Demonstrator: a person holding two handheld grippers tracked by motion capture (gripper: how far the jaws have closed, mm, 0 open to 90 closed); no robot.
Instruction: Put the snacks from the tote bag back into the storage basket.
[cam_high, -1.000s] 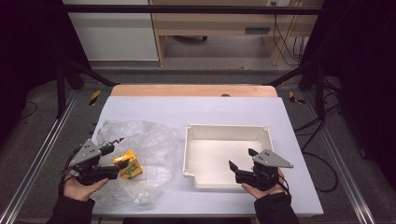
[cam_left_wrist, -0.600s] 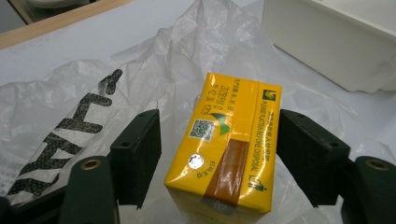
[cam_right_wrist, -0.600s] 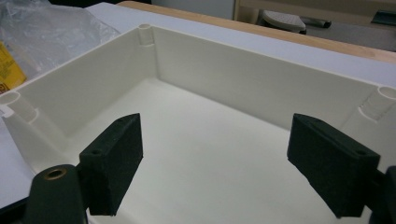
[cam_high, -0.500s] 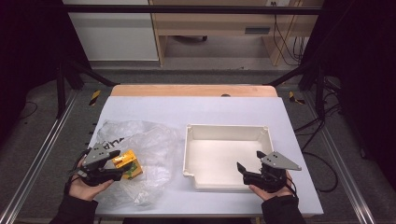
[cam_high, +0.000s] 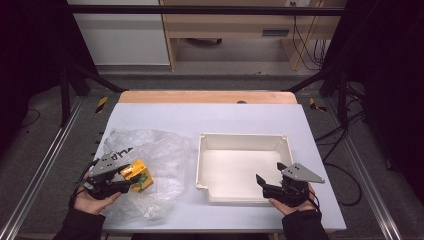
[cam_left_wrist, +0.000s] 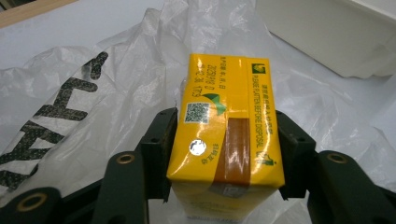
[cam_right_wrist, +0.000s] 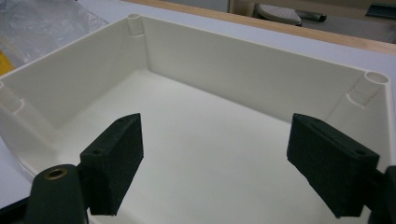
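A yellow drink carton (cam_left_wrist: 226, 130) with green and brown print sits between the jaws of my left gripper (cam_left_wrist: 224, 144), which is shut on its sides. In the high view the carton (cam_high: 137, 174) is over a crumpled clear plastic bag (cam_high: 150, 155) at the table's left front, with the left gripper (cam_high: 127, 181) beside it. My right gripper (cam_high: 261, 184) is open at the front right rim of a white tray (cam_high: 242, 141). Its jaws (cam_right_wrist: 219, 163) stand wide apart over the empty tray floor (cam_right_wrist: 196, 154).
The bag (cam_left_wrist: 70, 107) carries black lettering and spreads under and around the carton. The tray's corner (cam_left_wrist: 336, 32) lies beyond the carton. A wooden strip (cam_high: 205, 97) edges the table's far side. Metal rails (cam_high: 45, 165) run along both sides.
My left gripper and the carton have drifted slightly toward the front left over the bag. My right gripper has shifted a little right and nearer the table's front edge, still open.
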